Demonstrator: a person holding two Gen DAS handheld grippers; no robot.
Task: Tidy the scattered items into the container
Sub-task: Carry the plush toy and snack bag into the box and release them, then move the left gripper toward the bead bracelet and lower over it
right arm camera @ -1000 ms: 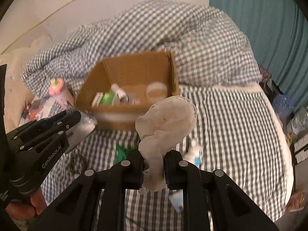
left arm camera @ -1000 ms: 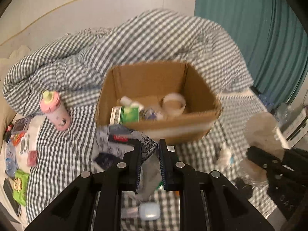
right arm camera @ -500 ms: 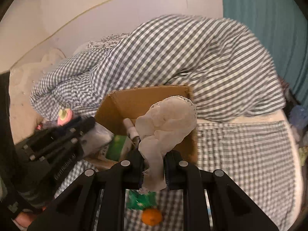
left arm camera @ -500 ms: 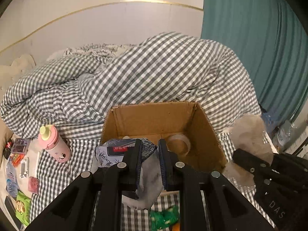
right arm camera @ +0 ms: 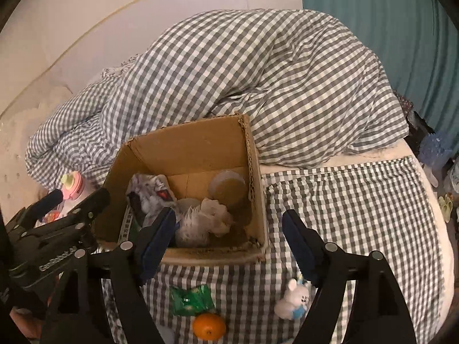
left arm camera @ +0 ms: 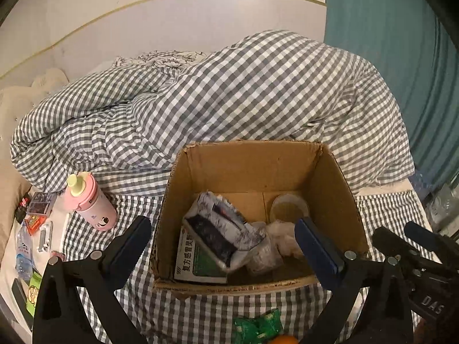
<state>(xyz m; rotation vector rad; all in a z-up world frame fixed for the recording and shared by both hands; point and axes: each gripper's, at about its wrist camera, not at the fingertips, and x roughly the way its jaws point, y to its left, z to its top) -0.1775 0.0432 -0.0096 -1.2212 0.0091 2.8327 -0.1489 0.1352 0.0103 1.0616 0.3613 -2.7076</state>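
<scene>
An open cardboard box (left arm camera: pixel 249 169) (right arm camera: pixel 200 146) sits on the checked bed. Inside lie a patterned packet (left arm camera: pixel 221 226) (right arm camera: pixel 149 195), a green-and-white medicine box (left arm camera: pixel 198 263), a tape roll (left arm camera: pixel 289 207) (right arm camera: pixel 226 185) and a pale lacy cloth (right arm camera: pixel 206 220) (left arm camera: pixel 282 235). My left gripper (left arm camera: pixel 223 246) hangs over the box's near side, its jaws opening wide with nothing between them. My right gripper (right arm camera: pixel 229 238) is over the box's near right corner, jaws opening, the cloth lying loose below them. A green wrapper (right arm camera: pixel 190 299), an orange (right arm camera: pixel 208 326) and a small rabbit toy (right arm camera: pixel 294 298) lie in front of the box.
A pink bottle (left arm camera: pixel 89 200) stands left of the box, with small packets and a water bottle (left arm camera: pixel 23 255) scattered further left. A heaped checked duvet (left arm camera: pixel 229 103) rises behind the box. A teal curtain (left arm camera: pixel 401 57) hangs at the right.
Both grippers moved forward over the box and opened. The patterned packet dropped from the left one into the box, and the lacy cloth fell from the right one.
</scene>
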